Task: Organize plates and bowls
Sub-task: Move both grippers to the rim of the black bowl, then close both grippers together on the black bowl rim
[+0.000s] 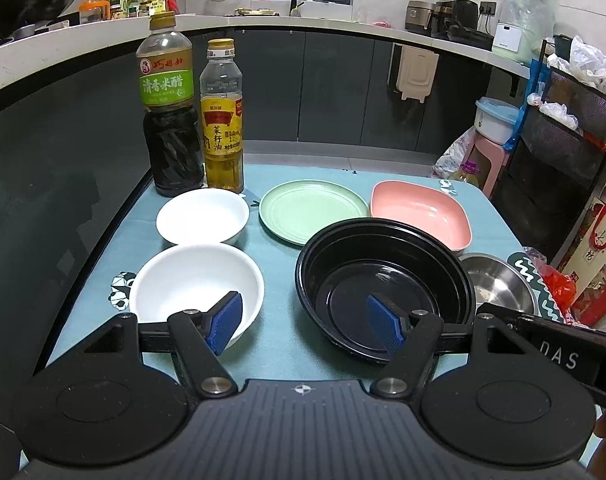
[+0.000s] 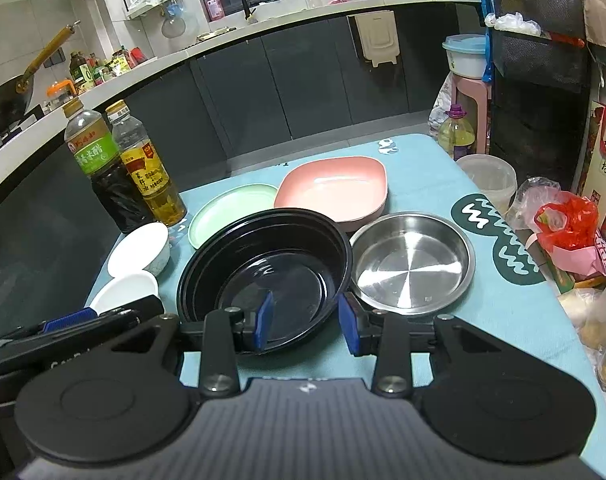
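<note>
Left wrist view: your left gripper [image 1: 305, 322] hangs wide open, holding nothing, between the near white bowl [image 1: 197, 286] and black bowl [image 1: 385, 284]. Your right gripper [image 2: 305, 324], moderately open and empty, straddles the black bowl's [image 2: 263, 268] near right rim on the counter [image 2: 503, 320].

A: Is it bright?
B: Moderately; even indoor light, soft shadows. Glare streaks the steel plate [image 2: 413, 262] and the black bowl [image 2: 265, 266].
A: Sharp?
B: Mostly. Fisheye bends the far counter [image 1: 303, 24]; corners go black.
</note>
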The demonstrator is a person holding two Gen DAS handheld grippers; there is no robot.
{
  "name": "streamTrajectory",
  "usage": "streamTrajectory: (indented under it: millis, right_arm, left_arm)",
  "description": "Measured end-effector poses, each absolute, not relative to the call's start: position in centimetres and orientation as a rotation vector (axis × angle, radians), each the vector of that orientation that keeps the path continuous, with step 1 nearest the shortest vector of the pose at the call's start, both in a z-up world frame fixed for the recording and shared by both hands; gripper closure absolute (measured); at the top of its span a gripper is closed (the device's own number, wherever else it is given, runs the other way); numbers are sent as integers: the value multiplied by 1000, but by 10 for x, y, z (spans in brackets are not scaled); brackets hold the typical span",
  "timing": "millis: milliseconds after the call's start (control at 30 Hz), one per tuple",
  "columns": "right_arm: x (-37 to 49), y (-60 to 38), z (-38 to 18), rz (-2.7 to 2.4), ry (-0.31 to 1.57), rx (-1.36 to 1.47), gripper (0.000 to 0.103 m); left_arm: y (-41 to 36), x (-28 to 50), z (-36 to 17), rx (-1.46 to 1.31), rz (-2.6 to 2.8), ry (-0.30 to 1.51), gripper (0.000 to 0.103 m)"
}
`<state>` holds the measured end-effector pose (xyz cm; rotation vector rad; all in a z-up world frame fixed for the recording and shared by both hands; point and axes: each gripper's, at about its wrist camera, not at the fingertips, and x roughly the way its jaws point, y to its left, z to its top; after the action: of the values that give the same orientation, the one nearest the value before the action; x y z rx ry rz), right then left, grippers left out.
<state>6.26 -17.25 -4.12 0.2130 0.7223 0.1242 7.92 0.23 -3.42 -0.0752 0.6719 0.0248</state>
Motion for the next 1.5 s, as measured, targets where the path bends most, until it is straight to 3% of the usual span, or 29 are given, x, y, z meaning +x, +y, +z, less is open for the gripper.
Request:
streamTrajectory:
  millis: [1500]
  right_arm:
    - [119, -199, -74, 110, 840, 284, 65]
  left_arm:
    - [6, 148, -74, -104, 77, 809, 37]
